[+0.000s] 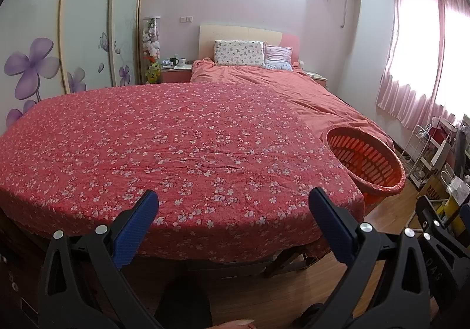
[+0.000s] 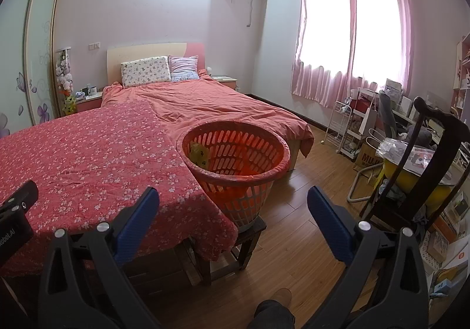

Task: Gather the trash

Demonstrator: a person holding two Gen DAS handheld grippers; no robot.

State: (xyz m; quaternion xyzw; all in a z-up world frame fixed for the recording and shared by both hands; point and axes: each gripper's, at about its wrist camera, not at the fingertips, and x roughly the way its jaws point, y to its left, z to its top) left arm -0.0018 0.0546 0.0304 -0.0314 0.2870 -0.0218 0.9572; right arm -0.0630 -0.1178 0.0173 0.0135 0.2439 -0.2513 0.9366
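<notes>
An orange slotted basket stands on a small dark wooden stool at the right corner of a table covered by a red floral cloth. Something yellow lies inside the basket against its left wall. The same basket shows at the right of the left wrist view. My left gripper hangs open over the cloth's near edge, nothing between its blue pads. My right gripper is open too, in front of the basket and slightly below its rim. No loose trash shows on the cloth.
A bed with a pink quilt and pillows lies behind the table. A dark wooden chair, a white wire rack and cluttered boxes crowd the right side. Wood floor lies open between basket and chair. A person's leg is below.
</notes>
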